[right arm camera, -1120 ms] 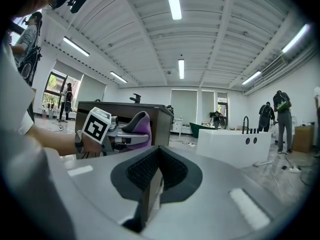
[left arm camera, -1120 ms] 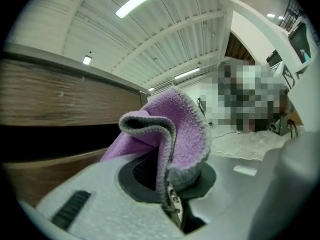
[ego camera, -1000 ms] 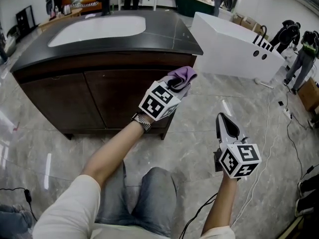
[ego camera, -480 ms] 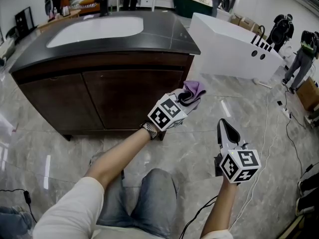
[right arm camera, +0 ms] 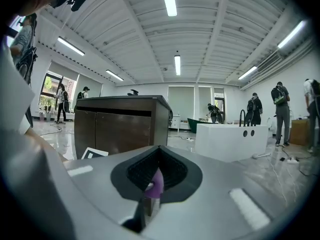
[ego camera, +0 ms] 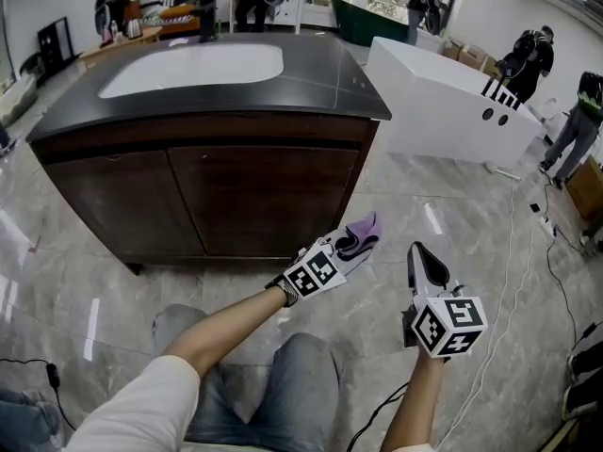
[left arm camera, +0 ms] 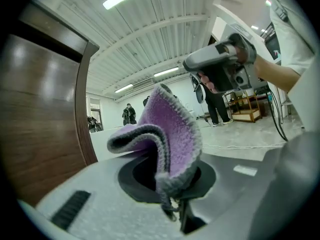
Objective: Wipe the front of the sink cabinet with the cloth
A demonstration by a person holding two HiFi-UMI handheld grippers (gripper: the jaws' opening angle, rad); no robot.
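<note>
Head view: the cloth covers the tips of the left hand-held gripper, so I can't see the jaws there. In the left gripper view the sink cabinet is cut off by the left edge and only a brown slab shows. Background people are too small to make out.

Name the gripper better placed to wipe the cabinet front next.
Left: the left gripper is shut on the cloth, beside the cabinet front; the right gripper is shut, empty, farther out.
</note>
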